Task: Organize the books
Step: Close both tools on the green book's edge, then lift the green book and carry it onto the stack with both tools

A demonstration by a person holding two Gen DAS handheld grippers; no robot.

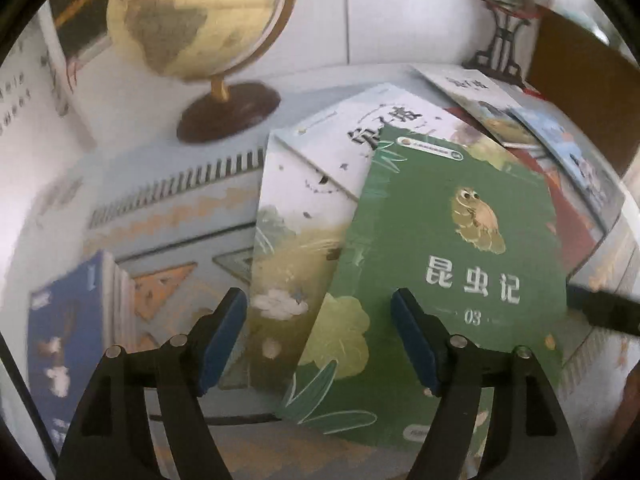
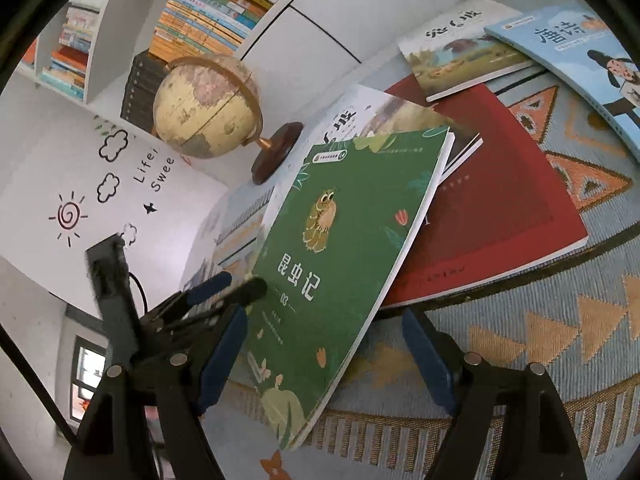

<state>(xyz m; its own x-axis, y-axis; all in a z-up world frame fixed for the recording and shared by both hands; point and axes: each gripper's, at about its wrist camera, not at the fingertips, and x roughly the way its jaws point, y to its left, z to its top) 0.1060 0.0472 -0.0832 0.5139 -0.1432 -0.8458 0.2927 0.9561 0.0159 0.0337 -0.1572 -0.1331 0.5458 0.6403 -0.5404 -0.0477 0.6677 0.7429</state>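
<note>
Right wrist view has the green insect book (image 2: 344, 264) sitting tilted on top of a messy pile, its near corner hanging out between the spread fingers of the right gripper (image 2: 326, 364), nothing pinched yet. The left gripper (image 1: 320, 340) is also spread wide and empty, hovering over the same green cover with a pale landscape book (image 1: 296, 208) under it, and a blue book stack (image 1: 76, 320) off to its left. Beyond the right gripper lie the red book (image 2: 492, 216) and the light blue poetry book (image 2: 580, 64) on the patterned counter cloth (image 2: 560, 320). Looks like we're at the pick-the-top-book step; next move probably needs one gripper closing on that overhanging edge without dragging the pile.
</note>
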